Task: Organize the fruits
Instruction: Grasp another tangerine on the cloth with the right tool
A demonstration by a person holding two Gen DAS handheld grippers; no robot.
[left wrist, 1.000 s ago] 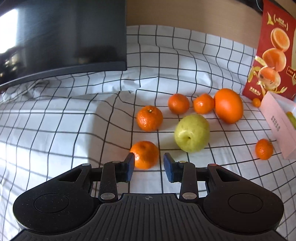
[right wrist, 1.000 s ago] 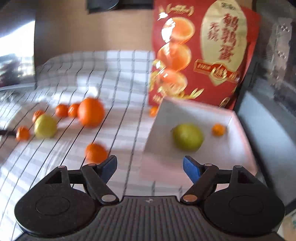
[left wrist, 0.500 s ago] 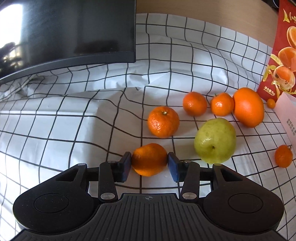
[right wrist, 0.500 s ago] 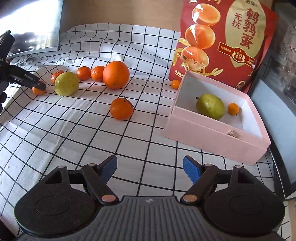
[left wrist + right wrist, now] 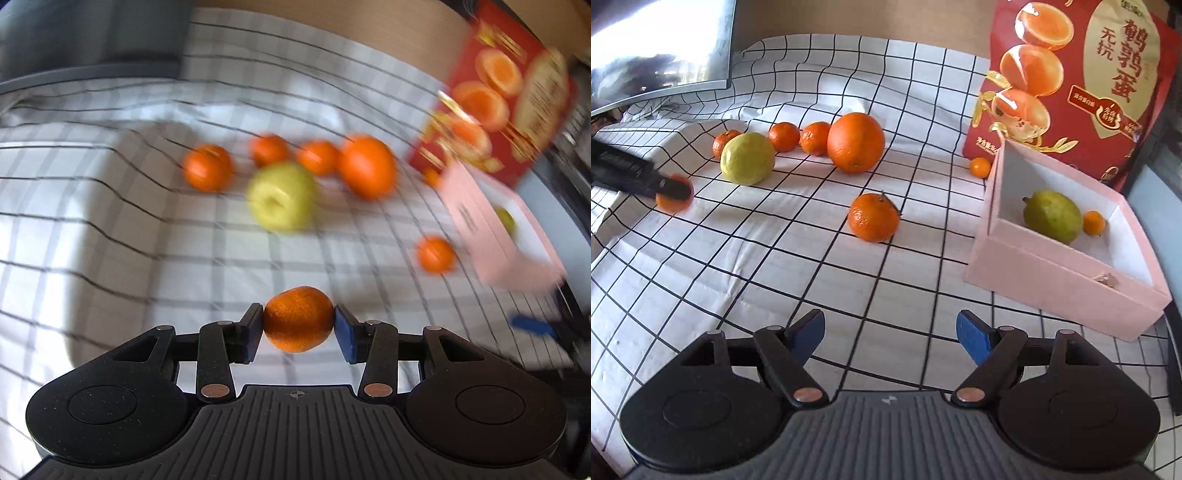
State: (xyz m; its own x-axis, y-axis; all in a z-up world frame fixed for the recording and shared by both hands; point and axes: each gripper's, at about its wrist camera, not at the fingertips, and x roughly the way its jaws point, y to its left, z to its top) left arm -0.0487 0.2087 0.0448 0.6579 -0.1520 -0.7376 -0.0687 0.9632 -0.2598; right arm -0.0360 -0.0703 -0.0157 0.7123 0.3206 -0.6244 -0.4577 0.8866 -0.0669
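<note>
My left gripper (image 5: 299,325) is shut on a mandarin (image 5: 298,319), held a little above the checked cloth; this view is motion-blurred. The right wrist view shows the same mandarin (image 5: 670,203) in the left gripper's fingers (image 5: 677,188) at far left. On the cloth lie a green pear (image 5: 748,158), a large orange (image 5: 856,142), a lone mandarin (image 5: 873,218) and three more mandarins behind the pear. The pink box (image 5: 1052,273) at right holds a pear (image 5: 1052,216) and a kumquat (image 5: 1094,222). My right gripper (image 5: 890,332) stands open over bare cloth, nothing between its fingers.
A red snack bag (image 5: 1071,74) stands behind the box, with a small kumquat (image 5: 980,167) at its foot. A dark monitor (image 5: 657,48) sits at the back left. The cloth is rumpled and raised at the left.
The left gripper went from around the mandarin on the cloth to gripping it, lifted it and swung right. The right gripper sank closer to the cloth, still open.
</note>
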